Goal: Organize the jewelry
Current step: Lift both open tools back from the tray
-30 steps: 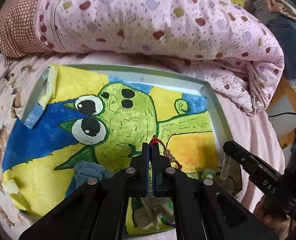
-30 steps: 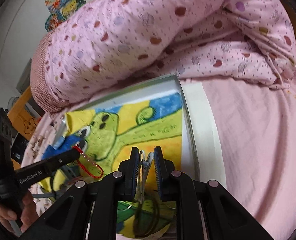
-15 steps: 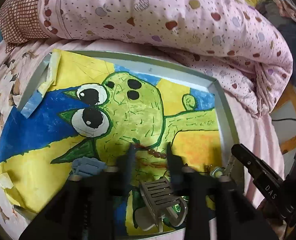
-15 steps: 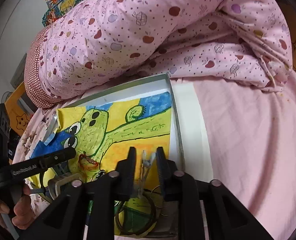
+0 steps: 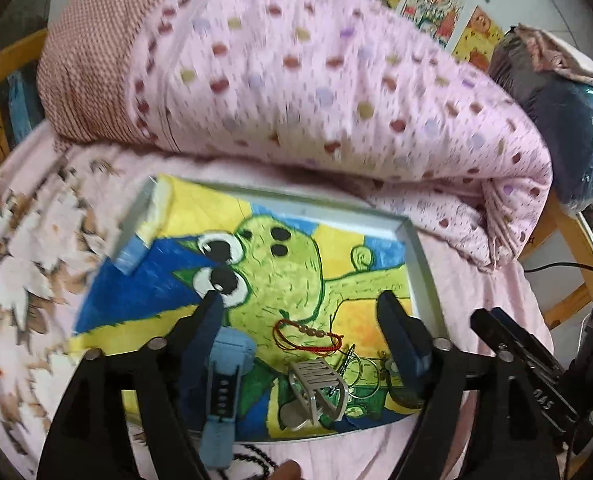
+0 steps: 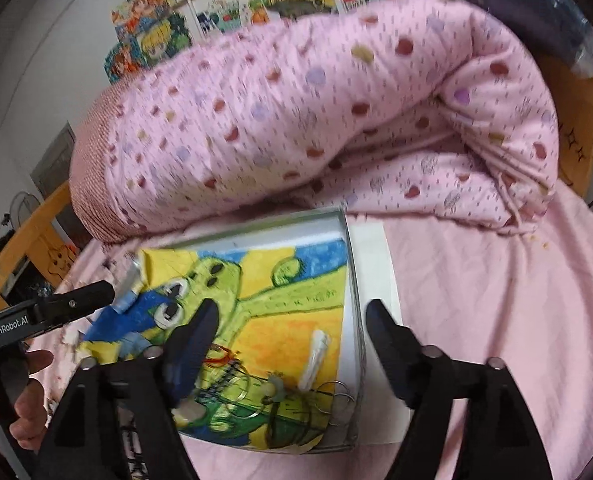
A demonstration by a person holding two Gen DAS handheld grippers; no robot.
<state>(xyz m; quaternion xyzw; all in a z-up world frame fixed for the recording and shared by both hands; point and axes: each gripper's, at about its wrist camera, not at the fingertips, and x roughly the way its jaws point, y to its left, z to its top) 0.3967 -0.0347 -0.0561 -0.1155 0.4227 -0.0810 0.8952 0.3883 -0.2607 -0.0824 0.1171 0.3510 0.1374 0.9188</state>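
A shallow grey tray (image 5: 420,256) lined with a yellow, green and blue drawing lies on the pink bed. A red beaded bracelet (image 5: 308,334) lies on the drawing, also in the right wrist view (image 6: 220,354). A grey claw hair clip (image 5: 316,380), thin metal rings (image 5: 356,368) and a blue hair clip (image 5: 224,372) lie near the tray's front. A white hair clip (image 6: 316,354) lies near the rings (image 6: 336,396). My left gripper (image 5: 302,320) is open and empty above the bracelet. My right gripper (image 6: 290,320) is open and empty above the tray's right side.
A rolled pink spotted quilt (image 5: 316,80) lies right behind the tray. A flower-print sheet (image 5: 24,248) is on the left, plain pink sheet (image 6: 496,300) on the right. A wooden bed rail (image 5: 568,264) and a dark bag (image 5: 576,132) are at far right.
Both grippers opened and pulled back. The left let go of the red bracelet, the right let go of the white clip; both now lie in the tray.
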